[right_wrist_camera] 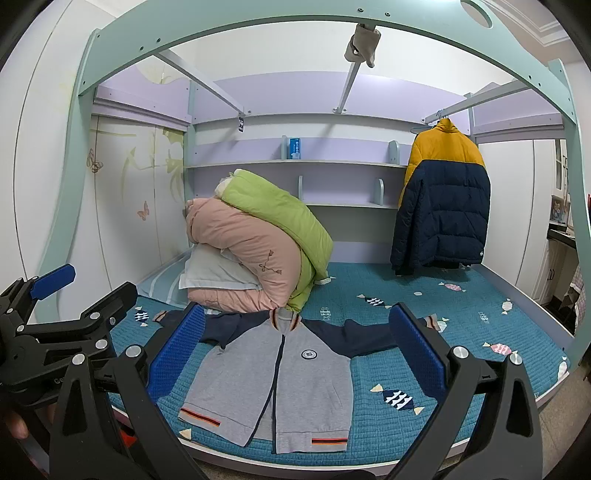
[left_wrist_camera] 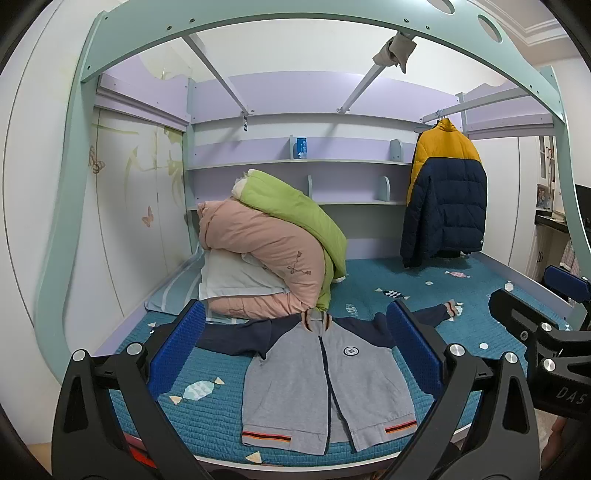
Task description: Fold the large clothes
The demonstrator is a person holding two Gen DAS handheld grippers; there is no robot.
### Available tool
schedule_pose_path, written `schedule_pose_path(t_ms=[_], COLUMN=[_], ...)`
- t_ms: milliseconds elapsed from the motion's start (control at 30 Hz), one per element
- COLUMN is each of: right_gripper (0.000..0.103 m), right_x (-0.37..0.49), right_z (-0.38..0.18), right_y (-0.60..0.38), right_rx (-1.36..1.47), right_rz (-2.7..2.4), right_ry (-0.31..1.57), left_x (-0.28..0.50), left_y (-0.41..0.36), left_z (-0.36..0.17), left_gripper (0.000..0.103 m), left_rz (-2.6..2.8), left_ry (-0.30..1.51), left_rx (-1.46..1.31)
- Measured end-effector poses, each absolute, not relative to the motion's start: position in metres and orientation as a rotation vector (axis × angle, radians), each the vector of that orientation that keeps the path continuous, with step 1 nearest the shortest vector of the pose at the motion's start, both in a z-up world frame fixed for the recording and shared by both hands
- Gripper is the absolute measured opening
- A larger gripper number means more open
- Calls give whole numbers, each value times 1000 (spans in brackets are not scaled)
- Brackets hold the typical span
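A grey zip jacket [left_wrist_camera: 328,384] with navy sleeves and a striped collar lies flat, front up, on the teal quilted bed [left_wrist_camera: 207,413]; it also shows in the right wrist view [right_wrist_camera: 273,384]. My left gripper [left_wrist_camera: 295,350] is open and empty, held above the bed's front edge short of the jacket. My right gripper [right_wrist_camera: 295,354] is open and empty, also short of the jacket. The right gripper shows at the right edge of the left wrist view [left_wrist_camera: 546,317]. The left gripper shows at the left edge of the right wrist view [right_wrist_camera: 55,306].
A pile of pink and green duvets [left_wrist_camera: 273,254] on a white pillow sits behind the jacket at the left. A yellow and navy puffer jacket [left_wrist_camera: 443,192] hangs at the back right. Shelves line the back wall. The bunk frame [left_wrist_camera: 295,22] arches overhead.
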State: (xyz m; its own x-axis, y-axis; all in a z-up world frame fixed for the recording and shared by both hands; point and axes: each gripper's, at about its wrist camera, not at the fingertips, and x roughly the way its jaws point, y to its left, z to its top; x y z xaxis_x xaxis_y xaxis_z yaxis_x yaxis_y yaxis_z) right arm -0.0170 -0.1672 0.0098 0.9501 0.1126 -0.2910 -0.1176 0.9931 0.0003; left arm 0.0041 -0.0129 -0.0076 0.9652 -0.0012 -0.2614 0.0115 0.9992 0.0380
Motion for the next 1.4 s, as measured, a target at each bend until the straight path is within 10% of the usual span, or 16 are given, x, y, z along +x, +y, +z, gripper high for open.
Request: schedule_pose_path(t_ms=[1400], right_gripper=[96], right_x=[-12], right_z=[0], right_y=[-172], right_rx=[-8], right_rz=[106], right_ry=[307], left_x=[7], left_y=[-11], left_z=[-17], left_gripper=[98], left_rz=[-16], left_ry=[286], left_rx=[50])
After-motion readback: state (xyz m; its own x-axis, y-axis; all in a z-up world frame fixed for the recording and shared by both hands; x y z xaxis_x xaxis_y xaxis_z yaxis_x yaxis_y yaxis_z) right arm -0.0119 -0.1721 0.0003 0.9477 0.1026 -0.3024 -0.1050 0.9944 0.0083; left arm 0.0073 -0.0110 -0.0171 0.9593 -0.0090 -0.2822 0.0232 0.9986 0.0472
